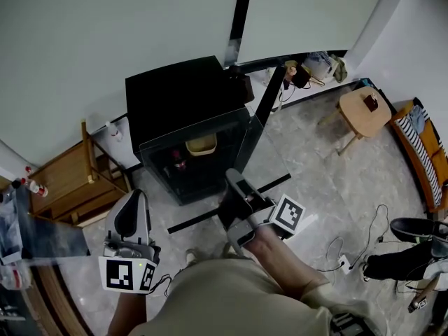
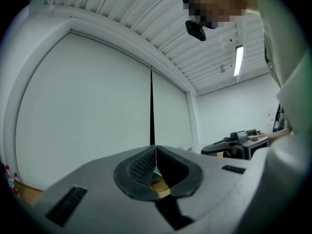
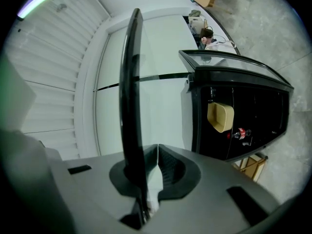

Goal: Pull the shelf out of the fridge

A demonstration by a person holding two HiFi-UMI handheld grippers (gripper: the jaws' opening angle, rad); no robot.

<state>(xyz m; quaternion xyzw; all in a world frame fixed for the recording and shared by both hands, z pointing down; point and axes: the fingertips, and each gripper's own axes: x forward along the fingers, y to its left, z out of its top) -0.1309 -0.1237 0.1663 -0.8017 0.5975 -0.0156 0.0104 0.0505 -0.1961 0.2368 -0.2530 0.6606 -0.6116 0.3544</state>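
Note:
A small black fridge (image 1: 183,103) stands open against the wall, with a yellow bowl (image 1: 201,145) and a red-capped bottle (image 1: 179,163) inside. The glass shelf, edged by a black strip (image 1: 192,220), hangs over the floor in front of the fridge, outside it. My right gripper (image 1: 235,186) is shut on that black strip (image 3: 130,82), which runs upright through its jaws. The fridge (image 3: 243,116) and bowl (image 3: 220,116) lie beyond, in the right gripper view. My left gripper (image 1: 130,214) is low at the left, shut and holding nothing. It (image 2: 155,165) points at the wall and ceiling.
The fridge door (image 1: 264,107) is swung open to the right. A wooden rack (image 1: 70,184) stands left of the fridge and a round wooden stool (image 1: 364,110) at the right. Cables (image 1: 343,257) and a black shoe (image 1: 413,228) lie on the marble floor.

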